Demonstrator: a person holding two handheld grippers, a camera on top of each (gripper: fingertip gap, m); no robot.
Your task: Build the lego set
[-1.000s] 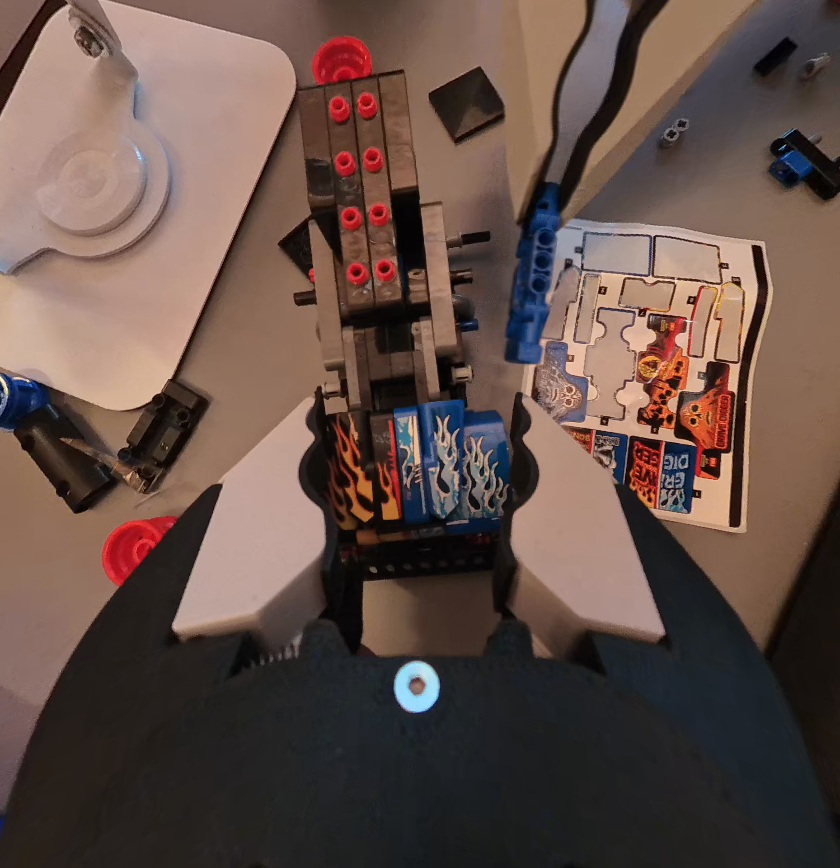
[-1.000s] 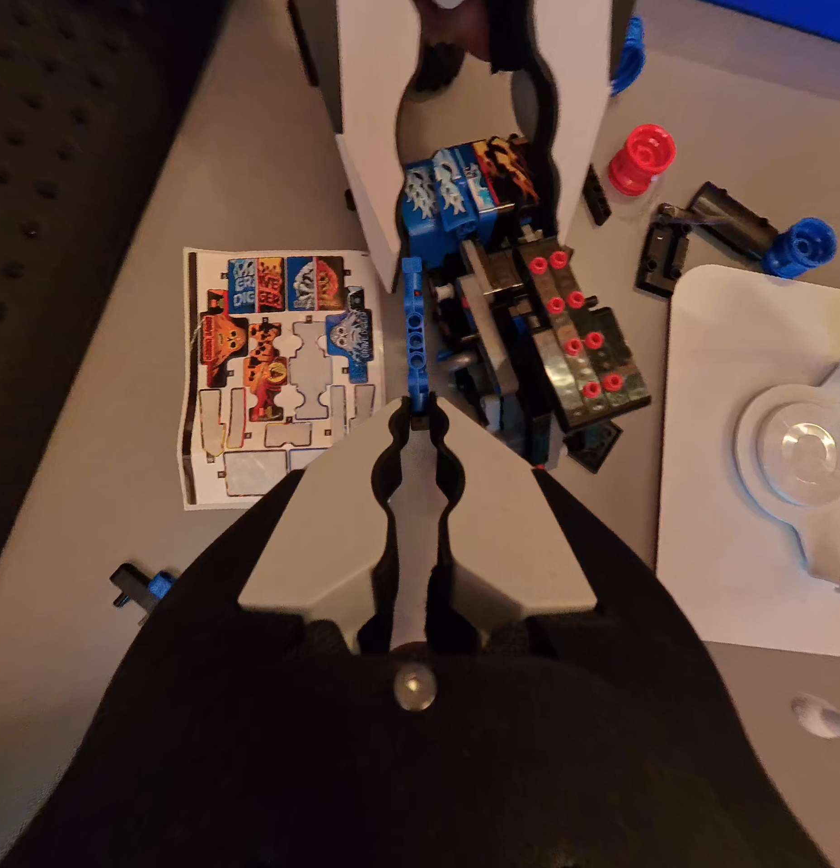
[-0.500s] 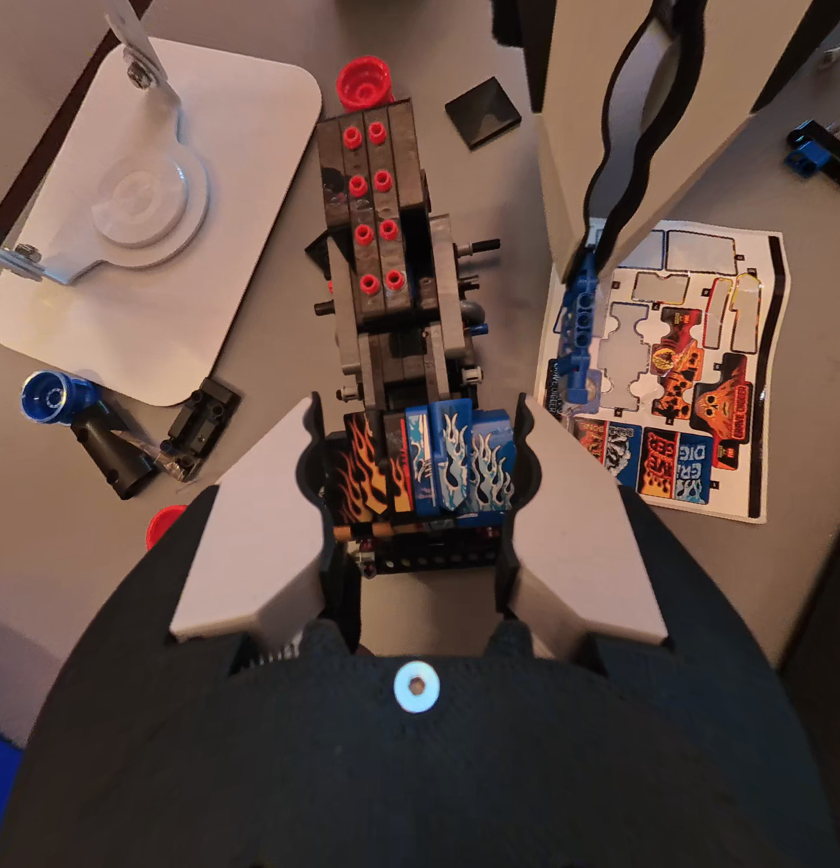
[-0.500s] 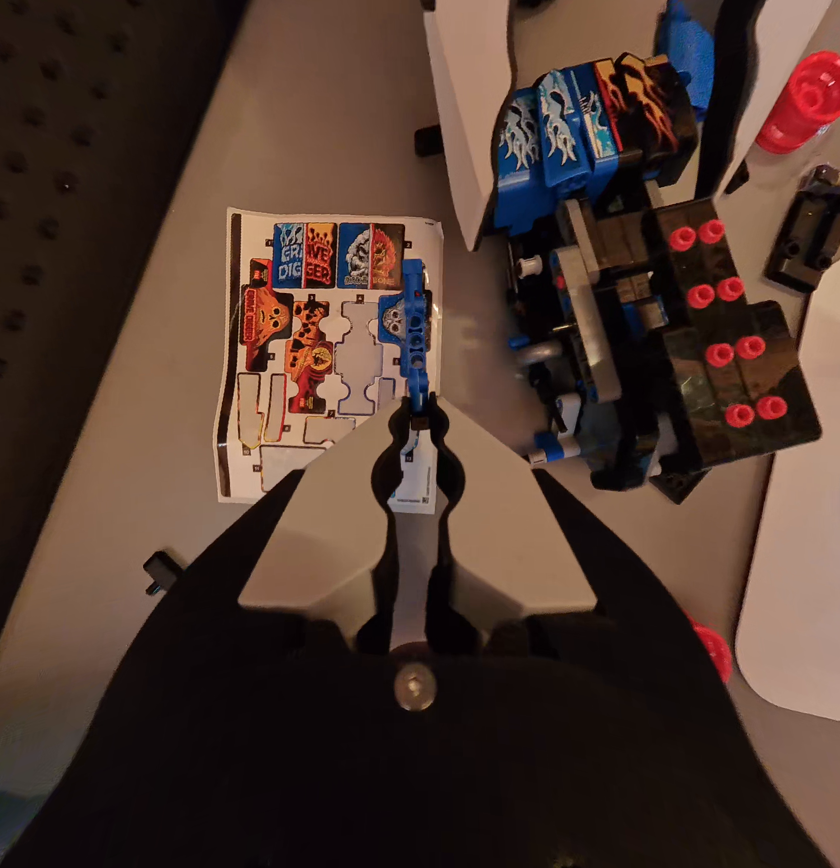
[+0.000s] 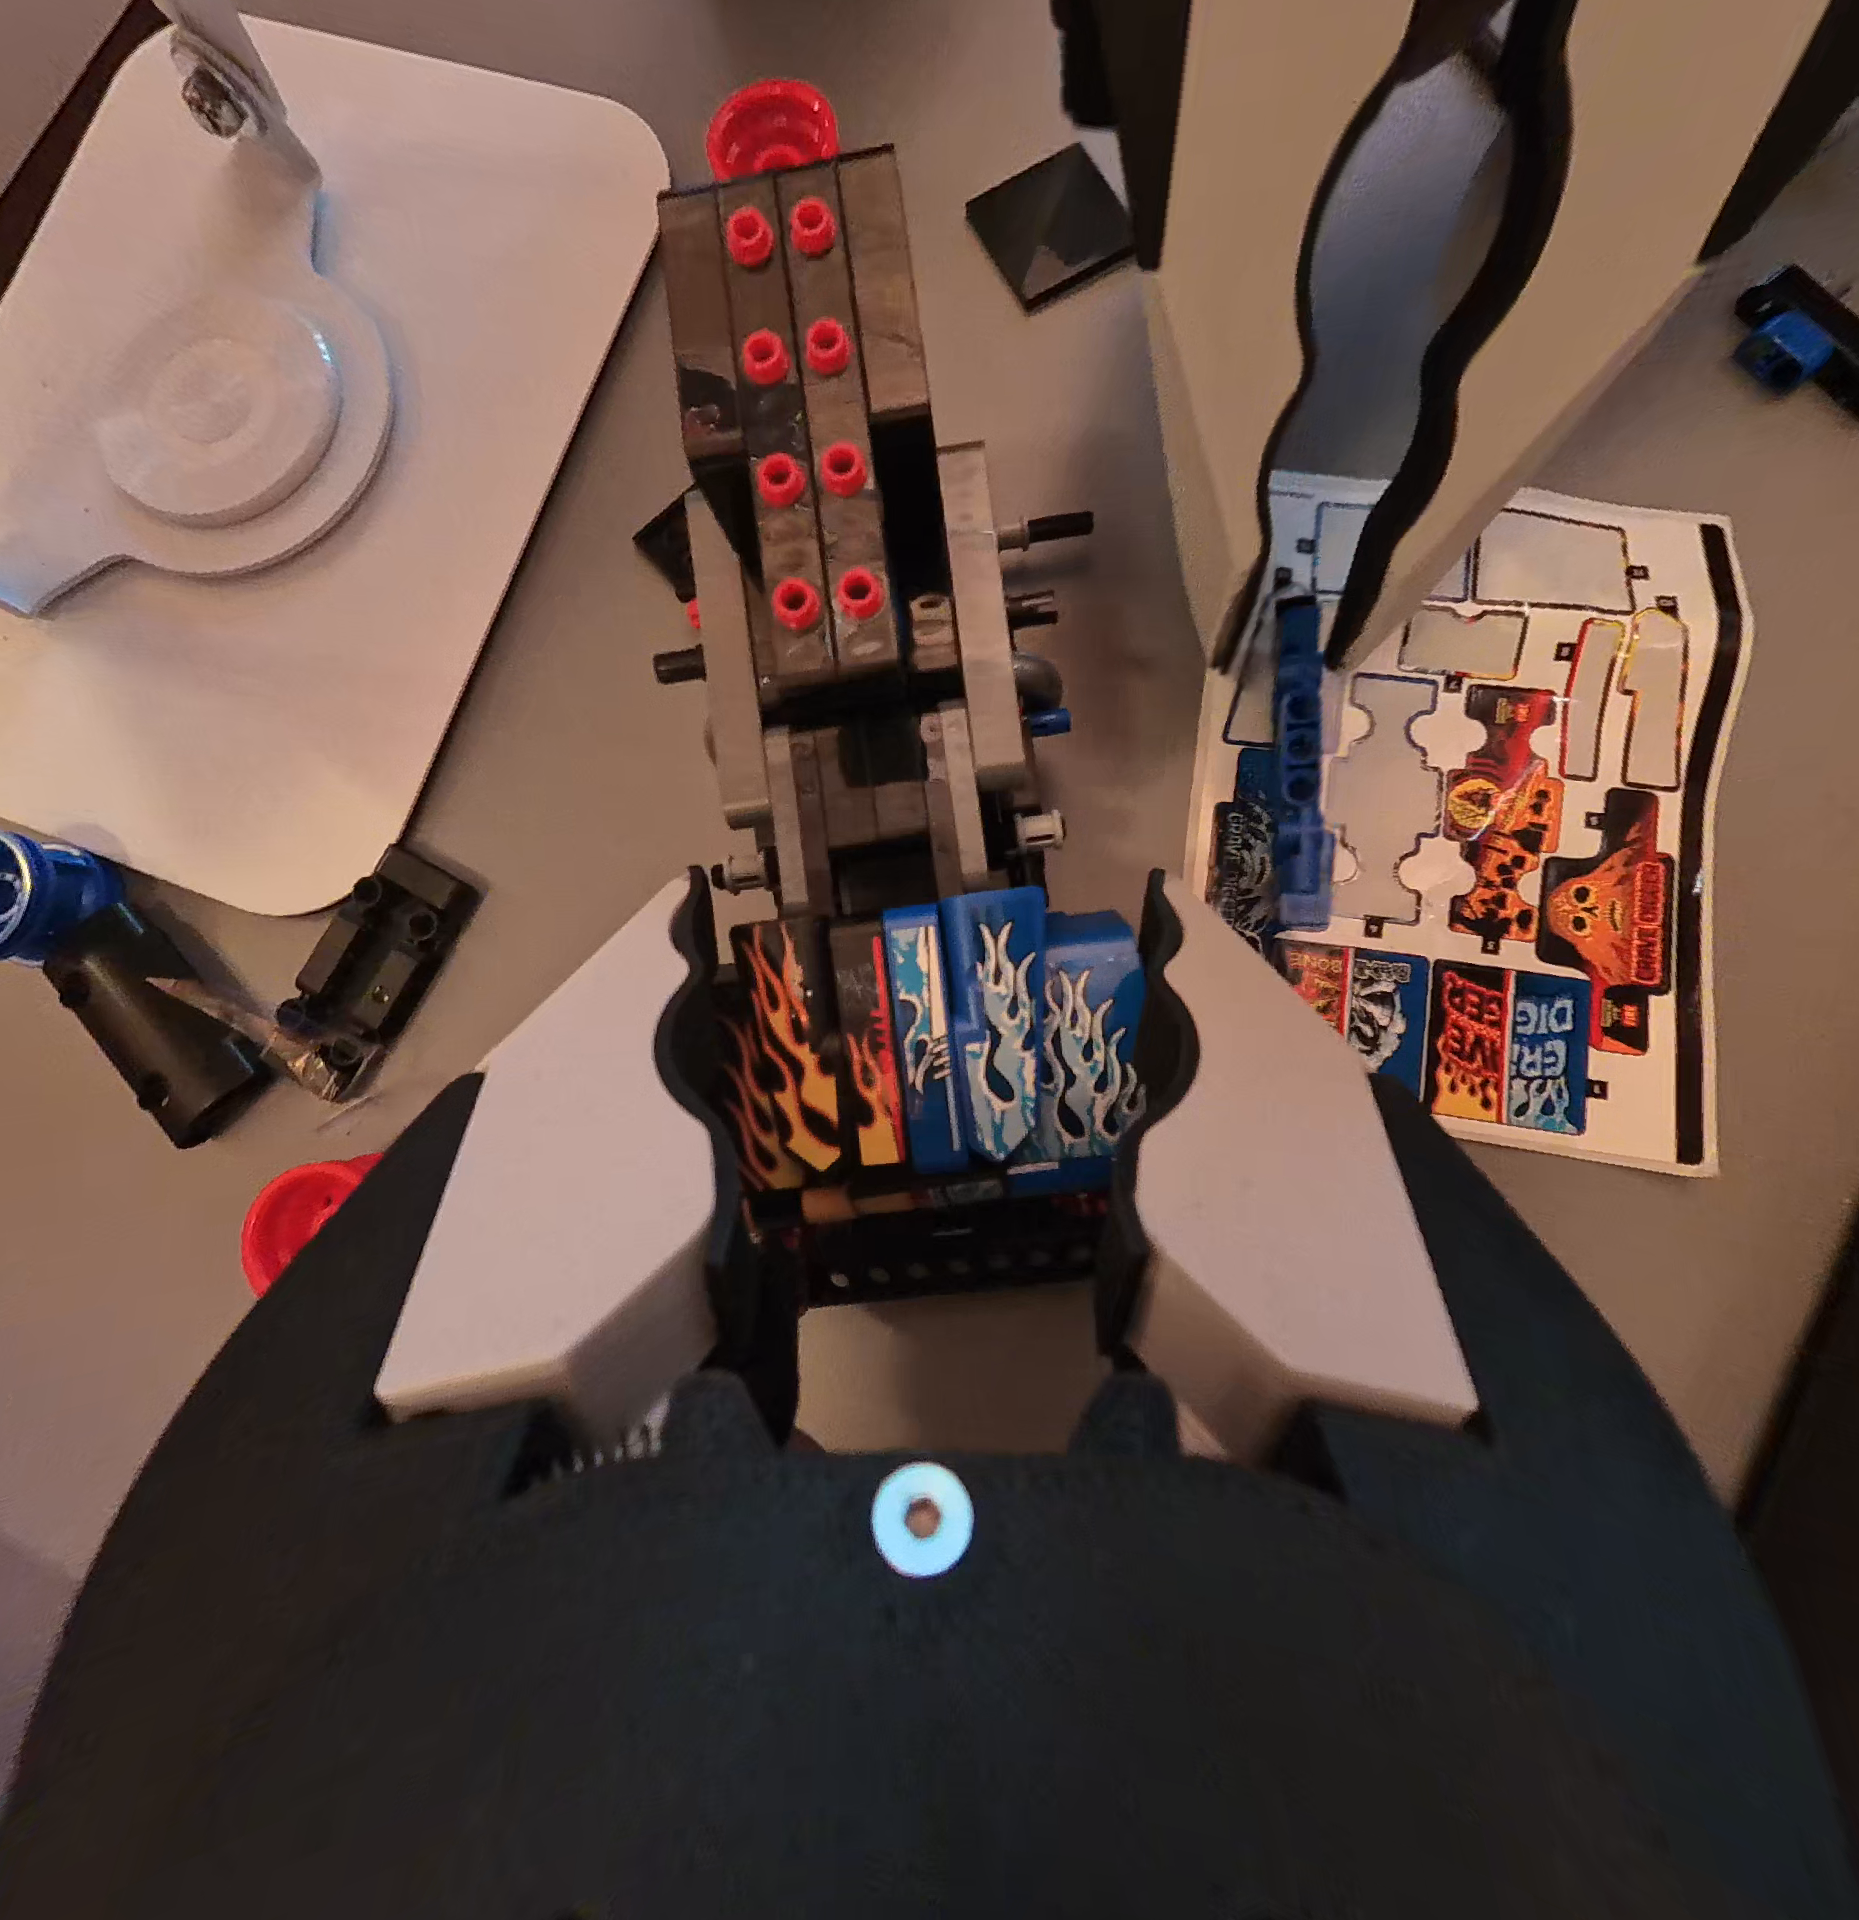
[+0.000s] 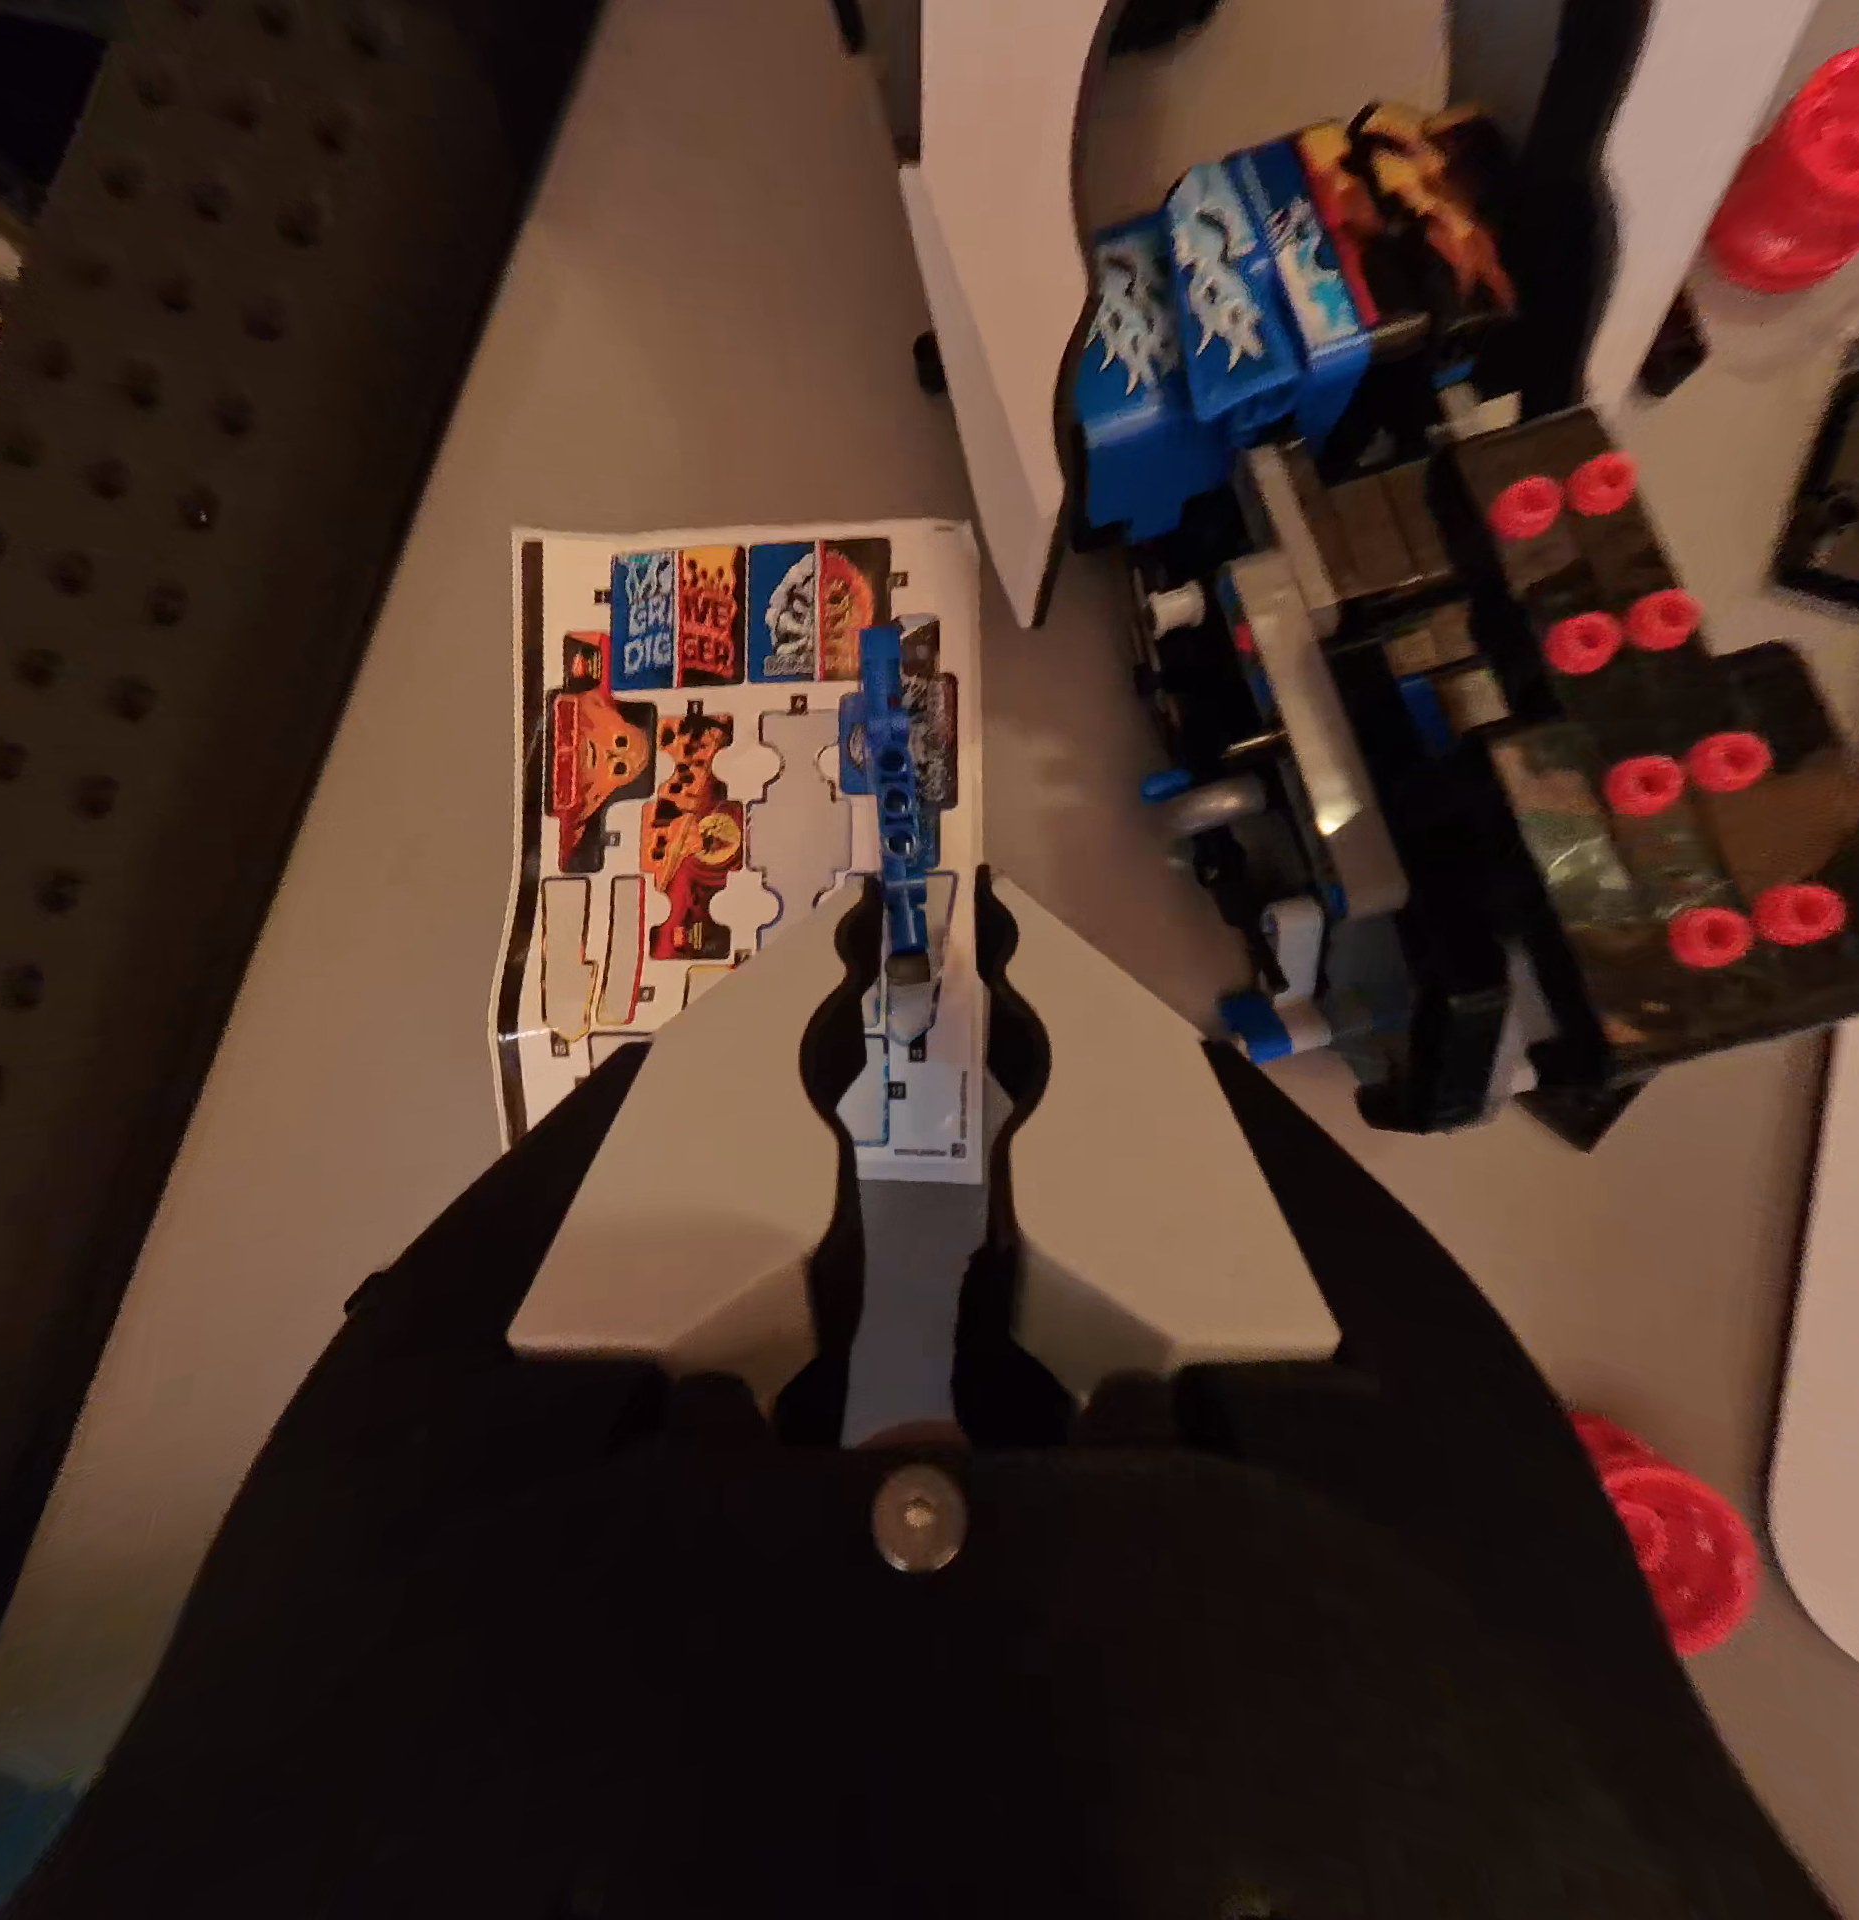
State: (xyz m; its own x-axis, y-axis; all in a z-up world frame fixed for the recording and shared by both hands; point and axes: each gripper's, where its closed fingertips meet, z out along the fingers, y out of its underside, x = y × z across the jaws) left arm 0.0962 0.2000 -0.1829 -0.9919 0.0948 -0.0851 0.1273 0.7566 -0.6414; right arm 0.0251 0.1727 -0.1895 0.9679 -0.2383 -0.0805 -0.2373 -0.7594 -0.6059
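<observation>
My left gripper (image 5: 925, 1039) pinches the truck model (image 5: 852, 644) steady; my right gripper (image 6: 909, 914), spread, leaves the blue beam (image 6: 894, 769) on the sticker sheet (image 6: 634, 831).

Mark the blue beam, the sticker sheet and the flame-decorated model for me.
blue beam (image 6: 897, 771): right wrist view, its mid-length holes.
sticker sheet (image 5: 1689, 1039): left wrist view, white right margin.
model (image 5: 800, 416): left wrist view, black top between red studs.

Pretty dim, warm lighting here. Plain grey surface (image 5: 551, 790), with a white rounded board (image 5: 281, 665) lying on it and a dark dotted mat (image 6: 177, 416) along one edge.
</observation>
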